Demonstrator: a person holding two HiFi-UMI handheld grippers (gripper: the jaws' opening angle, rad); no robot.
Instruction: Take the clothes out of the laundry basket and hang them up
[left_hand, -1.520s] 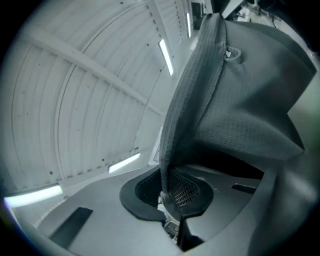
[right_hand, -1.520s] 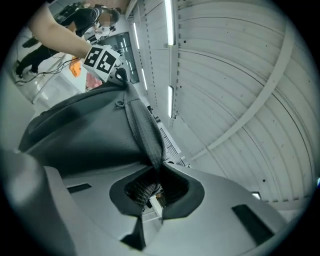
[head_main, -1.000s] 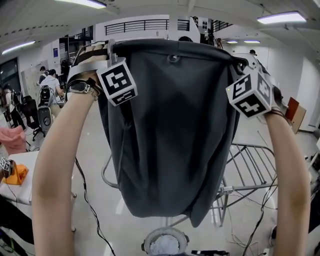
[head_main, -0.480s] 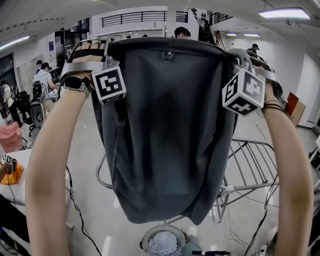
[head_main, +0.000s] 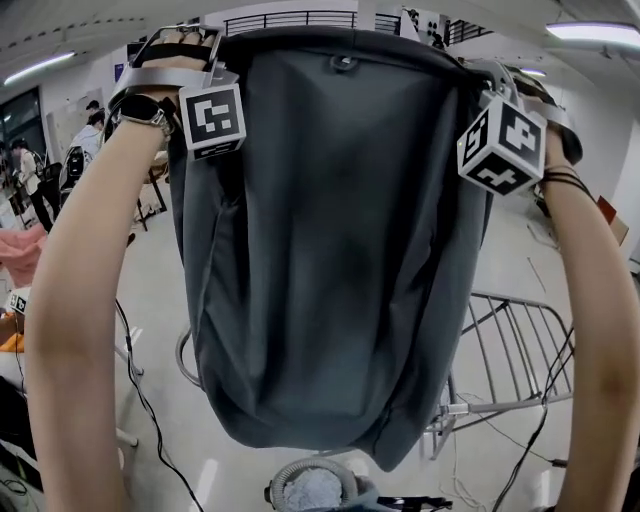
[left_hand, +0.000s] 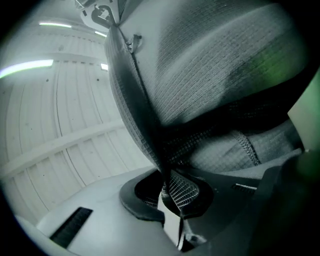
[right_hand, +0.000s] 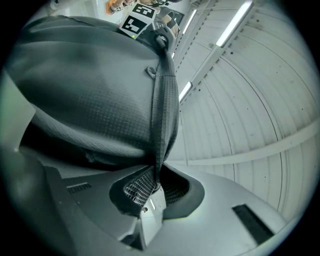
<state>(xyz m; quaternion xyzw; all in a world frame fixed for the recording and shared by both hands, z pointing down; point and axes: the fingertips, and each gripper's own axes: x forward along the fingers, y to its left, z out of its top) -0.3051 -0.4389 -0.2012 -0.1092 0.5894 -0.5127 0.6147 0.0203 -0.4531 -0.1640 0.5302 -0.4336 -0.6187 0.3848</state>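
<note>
The dark grey garment (head_main: 330, 250) is held high in front of the head camera. Its top hem is stretched level from left to right and the rest hangs straight down as one loose sack. The left gripper (left_hand: 167, 184) has its jaws pressed together on one end of that hem, and the right gripper (right_hand: 152, 184) pinches the other end the same way. The drying rack (head_main: 510, 340) lies below and to the right, behind the cloth, so the right gripper seems the nearer one for lowering the hem onto a bar. The laundry basket (head_main: 312, 485) sits beneath, cut off by the frame edge. The cloth hides most of the rack, and whether the garment is shorts or a skirt is unclear.
</note>
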